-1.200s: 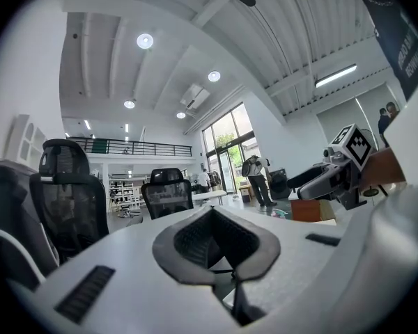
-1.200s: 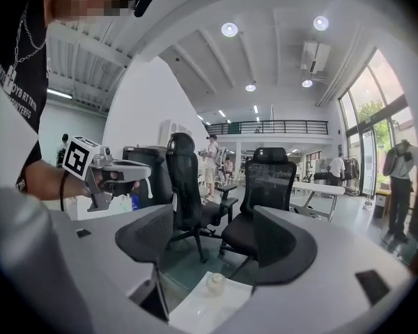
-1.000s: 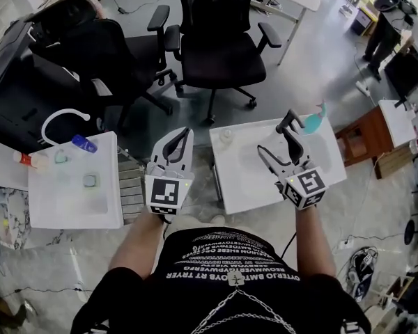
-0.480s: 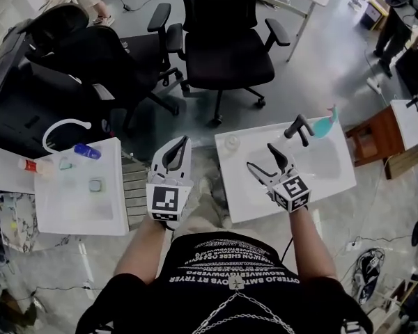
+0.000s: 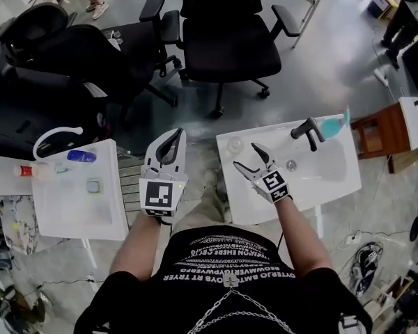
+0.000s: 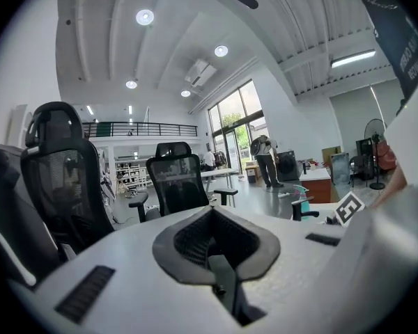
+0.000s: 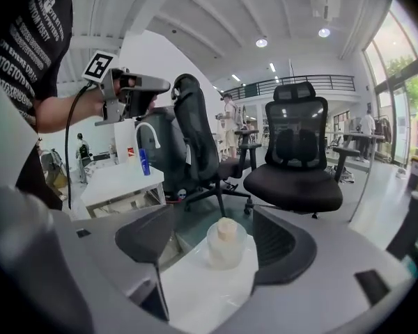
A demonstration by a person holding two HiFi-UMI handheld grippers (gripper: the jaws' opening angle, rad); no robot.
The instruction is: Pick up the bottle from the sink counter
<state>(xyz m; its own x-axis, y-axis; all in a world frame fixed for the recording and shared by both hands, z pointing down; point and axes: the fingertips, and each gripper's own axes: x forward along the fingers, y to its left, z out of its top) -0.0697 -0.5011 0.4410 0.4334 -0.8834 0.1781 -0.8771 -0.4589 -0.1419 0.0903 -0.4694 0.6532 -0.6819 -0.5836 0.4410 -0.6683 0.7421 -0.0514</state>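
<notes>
A small clear bottle [image 5: 233,145] with a pale cap stands upright on the far left corner of the white sink counter [image 5: 265,207]. My right gripper [image 5: 246,158] is open just short of it, jaws pointing at it. In the right gripper view the bottle [image 7: 226,248] stands ahead, between the spread jaws of the right gripper [image 7: 212,213], untouched. My left gripper [image 5: 173,139] hangs over the gap between the two counters, shut and empty. In its own view, the left gripper [image 6: 210,214] has its jaws meeting at the tip.
A black faucet [image 5: 308,129], a drain [image 5: 290,165] and a teal spray bottle [image 5: 332,122] share the sink counter. A second white sink [image 5: 70,207] at the left holds a white faucet [image 5: 56,134] and a blue bottle [image 5: 81,156]. Black office chairs [image 5: 230,40] stand beyond.
My right gripper has moved left from beside the black faucet to the counter's left corner, closing in on the bottle. The left gripper has barely shifted.
</notes>
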